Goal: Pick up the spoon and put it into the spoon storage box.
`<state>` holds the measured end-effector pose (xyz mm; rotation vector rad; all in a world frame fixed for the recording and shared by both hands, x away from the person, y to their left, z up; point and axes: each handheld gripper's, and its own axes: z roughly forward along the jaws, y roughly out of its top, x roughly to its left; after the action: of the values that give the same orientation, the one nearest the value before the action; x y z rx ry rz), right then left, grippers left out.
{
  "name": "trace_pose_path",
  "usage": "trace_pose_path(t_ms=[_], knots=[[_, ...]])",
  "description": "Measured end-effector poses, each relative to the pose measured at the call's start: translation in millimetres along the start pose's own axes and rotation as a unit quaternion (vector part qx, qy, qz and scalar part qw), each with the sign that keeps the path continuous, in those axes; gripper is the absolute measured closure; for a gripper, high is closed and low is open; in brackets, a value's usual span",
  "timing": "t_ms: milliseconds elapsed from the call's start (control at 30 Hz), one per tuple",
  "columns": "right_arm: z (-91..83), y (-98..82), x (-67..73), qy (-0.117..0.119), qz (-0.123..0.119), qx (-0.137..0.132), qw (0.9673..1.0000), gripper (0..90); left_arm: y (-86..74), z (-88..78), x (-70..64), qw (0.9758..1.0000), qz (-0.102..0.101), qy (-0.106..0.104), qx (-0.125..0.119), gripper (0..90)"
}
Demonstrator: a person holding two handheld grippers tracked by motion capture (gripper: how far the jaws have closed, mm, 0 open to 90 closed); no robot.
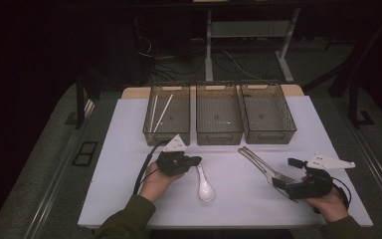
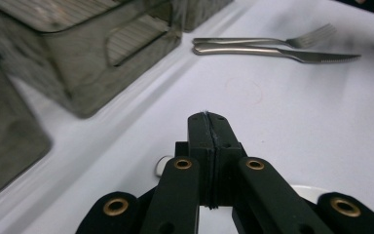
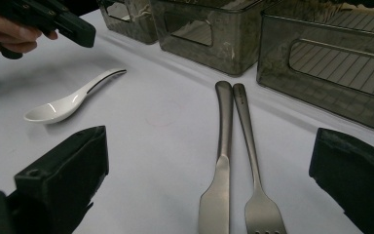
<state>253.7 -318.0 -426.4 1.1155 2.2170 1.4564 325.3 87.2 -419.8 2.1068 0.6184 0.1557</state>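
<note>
Presently we find the white spoon [image 1: 205,185] lying on the counter [image 1: 129,149] just beside the left claw [image 1: 195,160], whose jaws are together on nothing. Knife [image 1: 256,160] and fork [image 1: 268,168] lie before the right claw [image 1: 278,182], jaws apart. Chopsticks [image 1: 162,112] already sit in one bin [image 1: 168,133]; the room beyond is dark.

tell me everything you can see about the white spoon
The white spoon looks like glossy ceramic, a soup-spoon shape with a deep oval bowl and a short curved handle whose edge looks dark. It lies bowl-up on the white table, bowl toward the person, handle pointing toward the bins. The left claw sits shut at the handle end; whether it touches the handle cannot be told. Nothing else touches the spoon, and the knife and fork lie apart to its right.
</note>
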Motion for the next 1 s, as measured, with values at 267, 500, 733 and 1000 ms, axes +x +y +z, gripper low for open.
trace_pose_path(t_ms=[267, 500, 733, 1000], knots=[[0.4, -0.1, 0.3, 0.000, -0.002, 0.002, 1.0000, 0.9, 2.8, 24.5, -3.1, 0.9987, 0.029, 0.002, 0.041, 88.5], [0.7, -0.1, 0.0, 0.000, -0.003, 0.003, 1.0000, 0.9, 0.9, 32.8, 1.7, 0.9972, 0.035, 0.015, 0.063, 88.5], [0.9, -0.2, 0.0, -0.001, -0.005, 0.003, 1.0000, 0.9, 0.4, 36.6, 5.5, 0.9966, 0.036, 0.020, 0.071, 88.5], [0.4, -0.1, 0.0, -0.001, -0.004, 0.003, 1.0000, 0.9, -0.6, 39.4, 4.9, 0.9953, 0.042, 0.021, 0.085, 88.6]])
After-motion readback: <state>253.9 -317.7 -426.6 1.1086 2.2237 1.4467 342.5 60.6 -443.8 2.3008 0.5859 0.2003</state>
